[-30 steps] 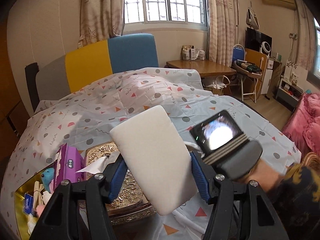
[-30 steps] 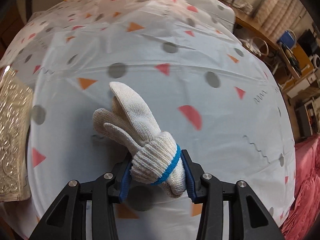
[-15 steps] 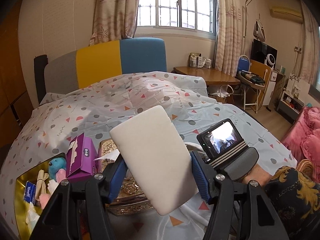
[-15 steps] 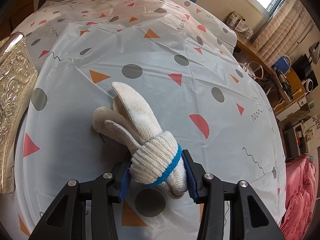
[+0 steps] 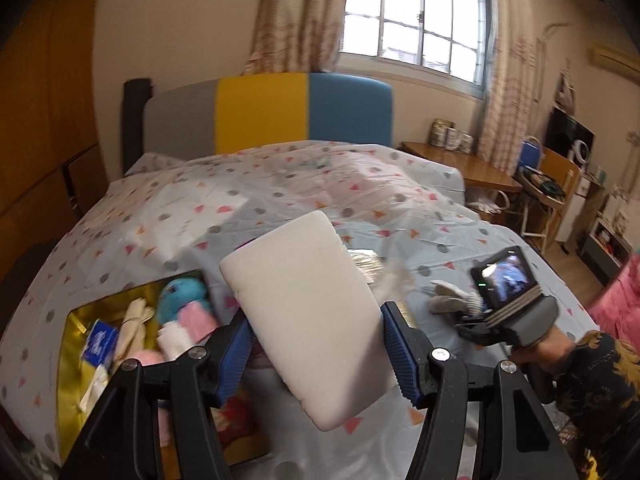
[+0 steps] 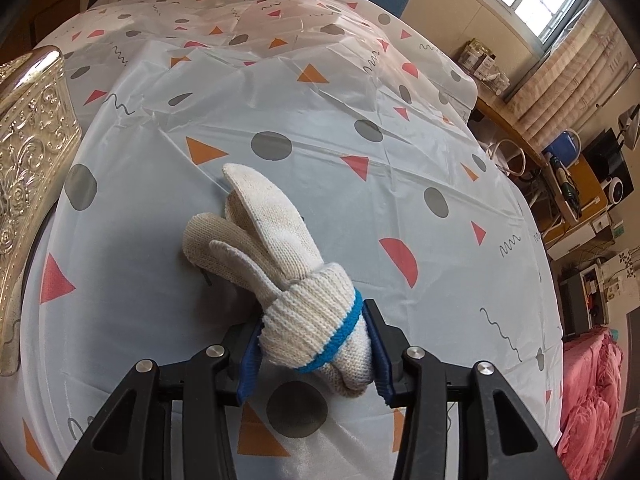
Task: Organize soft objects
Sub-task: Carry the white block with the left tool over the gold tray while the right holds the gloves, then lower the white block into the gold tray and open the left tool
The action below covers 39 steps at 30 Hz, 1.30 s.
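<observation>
Over the bed (image 5: 168, 216), my left jaws clamp the foam block (image 5: 308, 308), my right jaws the rolled glove (image 6: 304, 300); I should lower the block gently into the gold box (image 5: 76, 320).

A bedroom. A bed is covered by a pale plastic sheet (image 5: 280, 200) printed with grey dots, orange and pink triangles and black squiggles. Behind it stands a headboard (image 5: 264, 116) in grey, yellow and blue panels. Above the headboard, a barred window (image 5: 416, 20) lets in bright daylight between patterned curtains (image 5: 296, 16). To the right of the bed sits a wooden worktop (image 5: 460, 162) with small packages along the wall. Further right are a blue chair (image 5: 530, 152), a dark screen (image 5: 568, 136) and a small round white fan (image 5: 580, 150). A pink ruffled blanket (image 6: 588, 404) lies at the lower right edge. Dark wooden panelling (image 5: 44, 120) fills the left wall.
</observation>
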Tool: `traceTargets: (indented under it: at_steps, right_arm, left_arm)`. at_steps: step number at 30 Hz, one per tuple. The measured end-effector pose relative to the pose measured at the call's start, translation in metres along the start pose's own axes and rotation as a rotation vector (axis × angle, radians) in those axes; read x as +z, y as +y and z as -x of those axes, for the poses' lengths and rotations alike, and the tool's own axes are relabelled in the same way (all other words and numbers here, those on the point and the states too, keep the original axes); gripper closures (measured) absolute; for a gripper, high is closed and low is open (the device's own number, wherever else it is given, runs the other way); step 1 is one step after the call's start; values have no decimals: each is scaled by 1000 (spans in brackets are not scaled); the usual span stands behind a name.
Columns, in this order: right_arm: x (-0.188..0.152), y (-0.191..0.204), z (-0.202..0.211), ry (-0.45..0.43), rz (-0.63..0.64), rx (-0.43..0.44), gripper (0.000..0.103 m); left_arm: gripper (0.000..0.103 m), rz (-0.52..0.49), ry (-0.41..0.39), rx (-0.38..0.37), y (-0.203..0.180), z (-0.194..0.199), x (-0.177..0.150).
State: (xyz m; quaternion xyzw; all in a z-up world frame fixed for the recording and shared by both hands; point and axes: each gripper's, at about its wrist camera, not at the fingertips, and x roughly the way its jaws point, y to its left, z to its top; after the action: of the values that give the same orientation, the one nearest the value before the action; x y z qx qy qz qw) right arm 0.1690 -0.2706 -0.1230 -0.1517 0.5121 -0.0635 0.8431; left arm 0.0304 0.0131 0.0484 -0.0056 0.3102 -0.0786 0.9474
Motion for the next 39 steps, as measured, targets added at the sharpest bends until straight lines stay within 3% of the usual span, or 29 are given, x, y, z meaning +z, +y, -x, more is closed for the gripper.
traceTargets:
  at_steps: [5, 14, 17, 21, 26, 30, 32, 34, 39]
  right_arm:
    - [1, 0, 0, 0, 6, 0, 57]
    - [2, 0, -1, -1, 19, -4, 58]
    - [2, 0, -1, -2, 21, -4, 58]
    - [2, 2, -1, -3, 26, -9, 58]
    - [1, 3, -1, -3, 27, -12, 58]
    - [1, 3, -1, -4, 26, -13, 58]
    - [1, 3, -1, -3, 24, -11, 58]
    - [2, 3, 0, -4, 26, -11, 58]
    - [2, 2, -1, -4, 27, -11, 58]
  left_arm:
    - [41, 128, 41, 122, 76, 2, -23]
    - [41, 416, 118, 315, 208, 24, -91]
    - [41, 456, 132, 345, 219, 29, -104]
    - [41, 517, 163, 326, 222, 23, -111]
    - [40, 450, 201, 272, 200, 2, -104]
    - [40, 359, 252, 309, 192, -21, -101]
    - [40, 360, 285, 323, 197, -32, -107]
    - [40, 357, 313, 383, 205, -38, -118]
    - [39, 385, 343, 415, 220, -37, -137]
